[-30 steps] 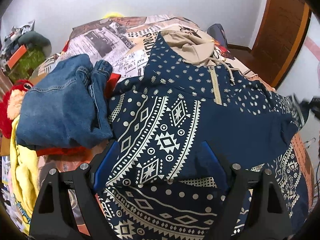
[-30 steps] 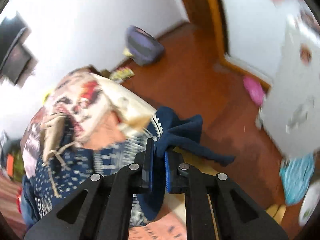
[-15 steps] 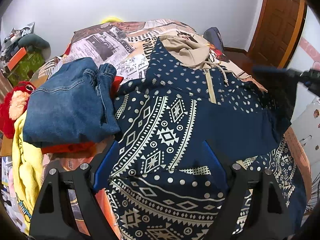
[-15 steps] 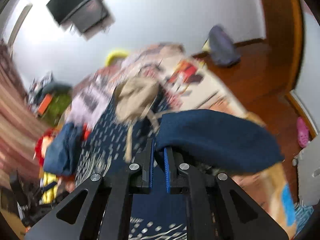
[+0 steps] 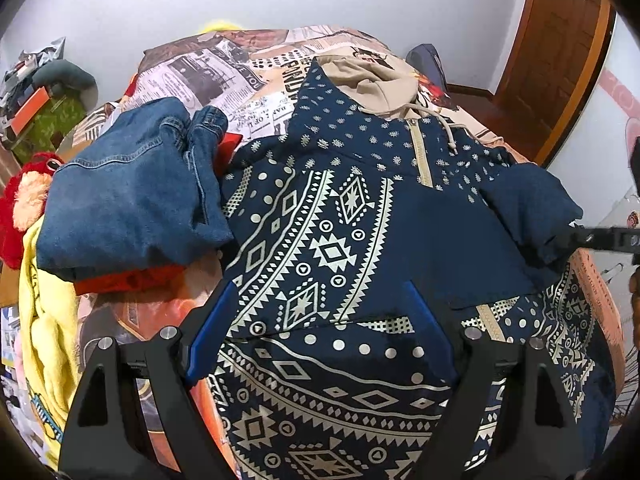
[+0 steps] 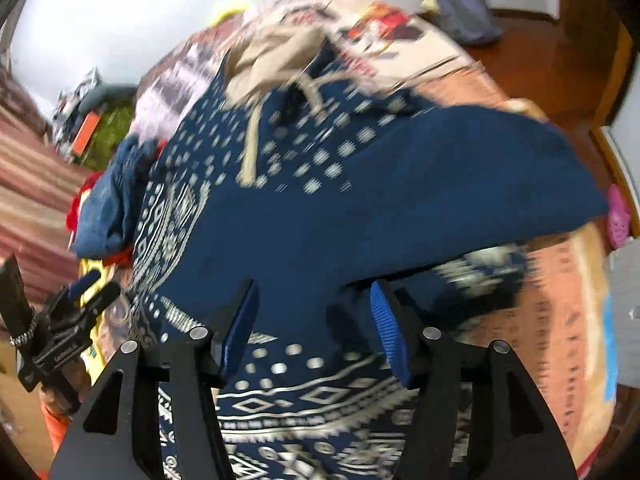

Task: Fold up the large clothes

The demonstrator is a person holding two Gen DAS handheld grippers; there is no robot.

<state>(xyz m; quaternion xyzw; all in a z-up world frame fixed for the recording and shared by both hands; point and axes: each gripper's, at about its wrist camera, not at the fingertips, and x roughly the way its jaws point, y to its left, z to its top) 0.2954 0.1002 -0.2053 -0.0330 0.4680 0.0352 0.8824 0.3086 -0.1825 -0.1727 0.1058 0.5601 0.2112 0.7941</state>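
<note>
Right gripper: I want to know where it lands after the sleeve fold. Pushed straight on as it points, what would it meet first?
Most likely the plain navy sleeve of the hoodie, lying just beyond the right gripper, whose fingers are opening with nothing pinched; blur leaves depth uncertain.

1. One navy patterned hoodie (image 5: 320,240) with a beige hood.
2. One folded pair of blue jeans (image 5: 132,196).
3. One red garment (image 5: 128,280) under the jeans.
4. One yellow garment (image 5: 44,320).
5. One red plush toy (image 5: 20,200).
6. Two grippers: the left gripper (image 5: 320,336) and the right gripper (image 6: 316,332).
7. One purple bag (image 6: 464,8) on the floor.
8. One wooden door (image 5: 560,52).
</note>
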